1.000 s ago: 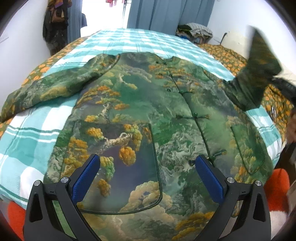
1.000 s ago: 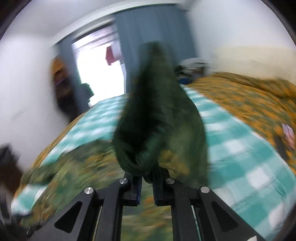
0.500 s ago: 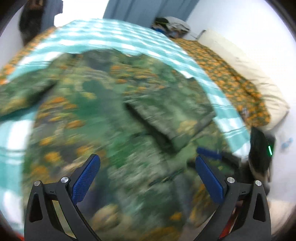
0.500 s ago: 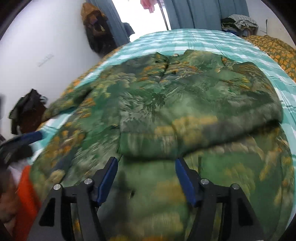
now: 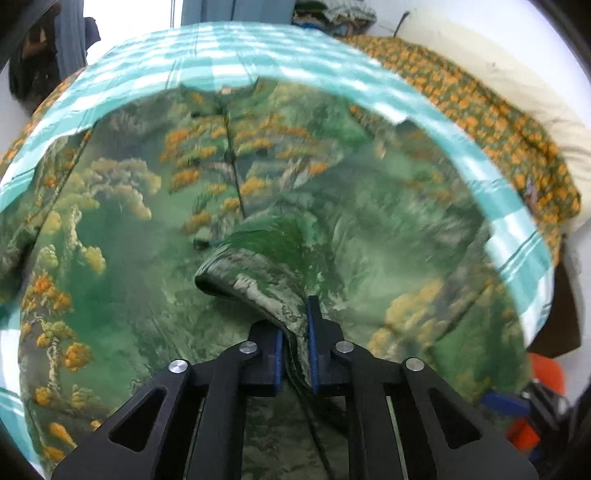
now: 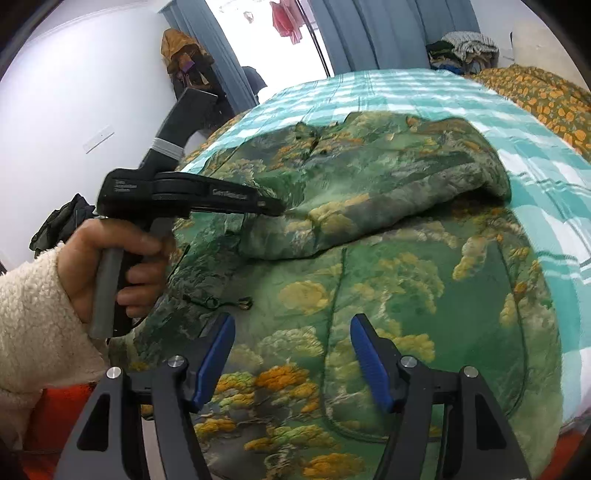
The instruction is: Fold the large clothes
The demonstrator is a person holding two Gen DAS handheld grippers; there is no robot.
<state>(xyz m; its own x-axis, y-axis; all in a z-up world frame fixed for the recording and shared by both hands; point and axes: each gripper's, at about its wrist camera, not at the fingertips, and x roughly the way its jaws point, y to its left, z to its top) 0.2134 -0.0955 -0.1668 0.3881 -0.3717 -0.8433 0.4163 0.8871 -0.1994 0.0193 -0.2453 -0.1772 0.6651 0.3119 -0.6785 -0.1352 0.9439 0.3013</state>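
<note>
The green landscape-print jacket [image 6: 369, 258] lay spread on the teal checked bed cover [image 6: 535, 177], its sleeve [image 6: 388, 192] folded across the chest. The left tongs [image 5: 295, 332] were clamped on what seemed to be the sleeve's cuff. Ahead of that, the view was blurred. The right tongs [image 6: 291, 354] hovered half-wide over the hem pocket, gripping nothing.

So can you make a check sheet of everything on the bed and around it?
Surface: bed under a teal checked cover.
Job's things: jacket lies flat, one sleeve folded across it.
Clutter: nothing seen on the bed besides an orange-flowered quilt.
Tools: left tool shut on the sleeve's cuff; right tool open, nothing between its pads.
Cables: nothing seen.
Surroundings: curtains, clothes pile.
</note>
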